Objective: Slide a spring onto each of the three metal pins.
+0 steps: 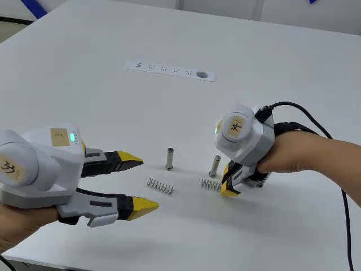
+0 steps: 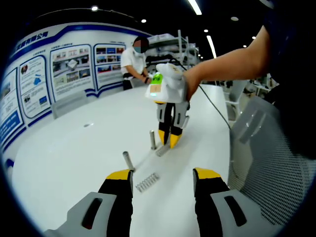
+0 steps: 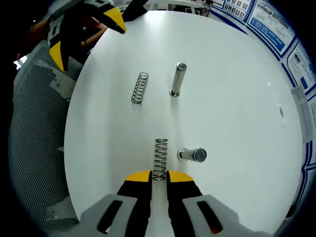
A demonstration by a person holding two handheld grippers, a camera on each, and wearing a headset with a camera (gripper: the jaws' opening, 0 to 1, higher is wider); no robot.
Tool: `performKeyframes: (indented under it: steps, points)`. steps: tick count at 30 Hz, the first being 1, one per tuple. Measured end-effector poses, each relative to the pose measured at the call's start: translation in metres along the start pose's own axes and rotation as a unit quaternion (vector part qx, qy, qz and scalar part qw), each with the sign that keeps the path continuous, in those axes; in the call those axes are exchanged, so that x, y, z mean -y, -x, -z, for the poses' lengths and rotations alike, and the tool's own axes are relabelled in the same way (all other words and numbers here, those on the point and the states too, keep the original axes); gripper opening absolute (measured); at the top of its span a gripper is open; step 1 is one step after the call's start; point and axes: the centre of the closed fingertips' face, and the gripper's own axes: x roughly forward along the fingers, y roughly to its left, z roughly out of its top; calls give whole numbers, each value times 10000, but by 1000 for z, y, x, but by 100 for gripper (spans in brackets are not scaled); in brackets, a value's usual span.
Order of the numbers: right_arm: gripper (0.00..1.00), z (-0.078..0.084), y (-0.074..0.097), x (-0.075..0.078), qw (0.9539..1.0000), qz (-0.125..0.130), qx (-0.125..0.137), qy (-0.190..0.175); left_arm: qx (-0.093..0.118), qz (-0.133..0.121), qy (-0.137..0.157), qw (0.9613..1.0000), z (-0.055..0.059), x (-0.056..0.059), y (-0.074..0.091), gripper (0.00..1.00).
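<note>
You're in what looks like a lab or demonstration hall: beyond the white table (image 2: 59, 153) run blue-trimmed poster boards (image 2: 74, 64), with ceiling strip lights (image 2: 194, 6) above it and blurred shelving (image 2: 170, 42) past its far end.

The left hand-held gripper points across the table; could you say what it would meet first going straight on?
Probably the loose coiled metal spring lying just ahead in line with its open jaws; its height above the white table is unclear.

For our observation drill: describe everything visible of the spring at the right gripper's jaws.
The spring is a thin, silvery wire coil, lying flat on the white table. Its near end sits between the closed yellow tips of the right gripper; the rest points away, beside an upright metal pin, not on it.
</note>
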Motion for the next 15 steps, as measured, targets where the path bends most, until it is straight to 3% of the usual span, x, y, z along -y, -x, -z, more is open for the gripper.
performKeyframes:
  steps: [8, 15]
  points:
    - [11, 1, 1, -2, 10000, -27, 2, -52, -31, 70, -30, 10000, -1, 3, -3, 49]
    - [11, -1, 14, -11, 10000, -22, -33, 17, -87, 229, -94, 9997, -1, 9, -13, 47]
